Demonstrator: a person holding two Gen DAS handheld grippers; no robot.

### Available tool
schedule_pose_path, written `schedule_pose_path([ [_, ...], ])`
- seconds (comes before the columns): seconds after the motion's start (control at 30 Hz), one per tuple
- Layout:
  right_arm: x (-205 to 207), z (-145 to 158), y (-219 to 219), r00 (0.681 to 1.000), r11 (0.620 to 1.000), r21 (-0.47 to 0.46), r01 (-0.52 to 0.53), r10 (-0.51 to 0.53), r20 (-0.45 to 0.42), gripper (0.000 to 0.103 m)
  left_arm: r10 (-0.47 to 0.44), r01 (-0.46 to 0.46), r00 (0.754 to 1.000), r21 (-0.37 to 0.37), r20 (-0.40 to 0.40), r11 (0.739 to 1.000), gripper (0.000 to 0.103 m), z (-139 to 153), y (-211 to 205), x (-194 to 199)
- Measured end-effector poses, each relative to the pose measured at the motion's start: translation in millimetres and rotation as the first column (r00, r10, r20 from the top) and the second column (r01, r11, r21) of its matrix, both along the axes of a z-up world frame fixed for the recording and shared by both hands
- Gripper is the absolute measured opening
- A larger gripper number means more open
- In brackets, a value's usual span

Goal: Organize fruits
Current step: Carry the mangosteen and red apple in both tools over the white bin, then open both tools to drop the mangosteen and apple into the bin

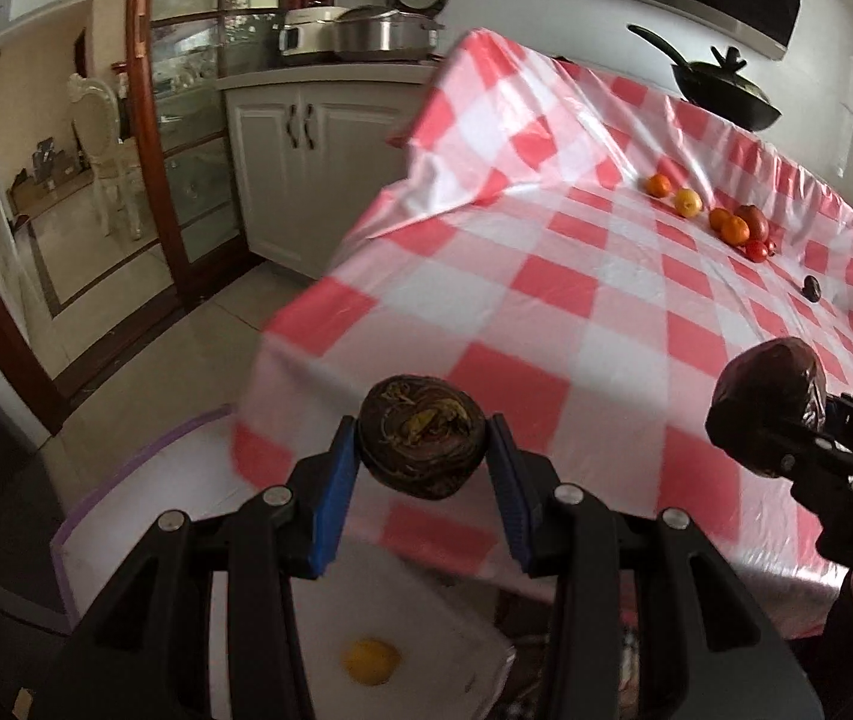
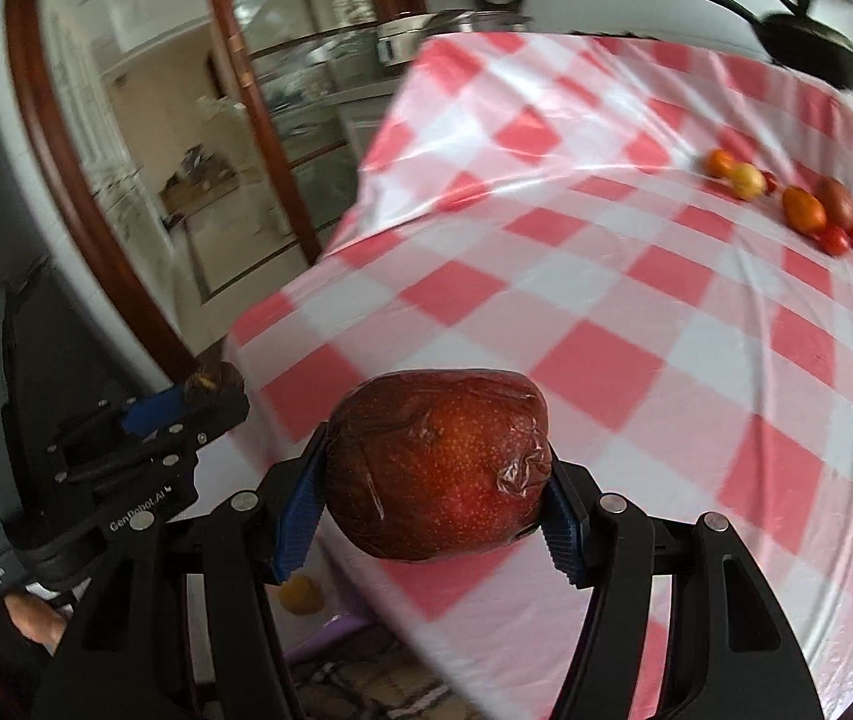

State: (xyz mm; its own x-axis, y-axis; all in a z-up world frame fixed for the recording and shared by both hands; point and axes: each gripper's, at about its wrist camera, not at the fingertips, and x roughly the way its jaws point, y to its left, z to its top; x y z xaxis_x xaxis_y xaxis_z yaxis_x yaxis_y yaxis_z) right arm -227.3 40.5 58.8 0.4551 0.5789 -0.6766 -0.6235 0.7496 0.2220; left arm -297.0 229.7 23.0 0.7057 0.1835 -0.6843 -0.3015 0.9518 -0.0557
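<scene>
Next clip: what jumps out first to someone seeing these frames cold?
Each gripper holds a fruit above the near edge of the red-and-white checked tablecloth: the right gripper clamps a plastic-wrapped red apple, the left gripper a dark wrinkled round fruit. A row of oranges and tomatoes lies at the table's far right.

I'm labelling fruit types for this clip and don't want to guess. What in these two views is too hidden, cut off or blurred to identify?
- Dark fruit in the left gripper: kind unclear, left wrist view.
- Small dark item on the tablecloth: too small.
- Yellow fruit below the table edge: blurred, gripper arms partly hide it.
- Far row of fruit: motion blur, right wrist view.
- Wrapped red fruit in the right gripper: film obscures its skin.
</scene>
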Motion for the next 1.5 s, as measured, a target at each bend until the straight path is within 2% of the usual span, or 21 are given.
schedule_pose_path([
  [0.2, -41, -5, 39, 0.986, 0.986, -0.058, -0.154, 0.157, 0.049, 0.061, 0.071, -0.072, 0.997, -0.026, -0.019, 0.997, 0.043, -13, 30, -44],
  [0.37, -76, -18, 71, 0.951, 0.948, -0.128, -0.293, 0.302, 0.065, 0.061, 0.154, -0.158, 0.985, -0.051, -0.078, 0.986, 0.043, -37, 58, -75],
  [0.57, -114, -43, 110, 0.884, 0.862, -0.248, -0.442, 0.465, 0.043, 0.061, 0.231, -0.245, 0.956, -0.060, -0.179, 0.968, 0.043, -80, 88, -99],
  [0.67, -120, -73, 130, 0.858, 0.808, -0.317, -0.497, 0.511, -0.044, 0.061, 0.248, -0.275, 0.930, -0.064, -0.270, 0.959, 0.043, -111, 98, -100],
  [0.8, -118, -117, 152, 0.845, 0.745, -0.416, -0.521, 0.518, -0.130, 0.061, 0.253, -0.297, 0.896, -0.068, -0.364, 0.953, 0.043, -144, 104, -100],
  [0.87, -116, -135, 159, 0.844, 0.727, -0.443, -0.525, 0.512, -0.159, 0.061, 0.261, -0.305, 0.882, -0.055, -0.392, 0.951, 0.043, -154, 106, -100],
  [0.97, -112, -155, 167, 0.839, 0.707, -0.457, -0.540, 0.499, -0.218, 0.061, 0.257, -0.318, 0.868, -0.080, -0.425, 0.945, 0.043, -159, 112, -98],
  [1.2, -115, -166, 180, 0.816, 0.670, -0.477, -0.569, 0.531, -0.226, 0.061, 0.256, -0.337, 0.832, -0.081, -0.492, 0.938, 0.044, -171, 119, -94],
  [1.33, -111, -167, 176, 0.810, 0.667, -0.471, -0.576, 0.543, -0.222, 0.062, 0.275, -0.355, 0.814, -0.063, -0.512, 0.933, 0.044, -171, 122, -91],
  [1.43, -111, -164, 172, 0.806, 0.669, -0.462, -0.583, 0.551, -0.219, 0.062, 0.293, -0.374, 0.801, -0.055, -0.522, 0.926, 0.053, -172, 121, -90],
  [1.5, -112, -162, 170, 0.801, 0.666, -0.458, -0.588, 0.556, -0.221, 0.064, 0.302, -0.387, 0.799, -0.062, -0.520, 0.920, 0.066, -172, 127, -91],
])
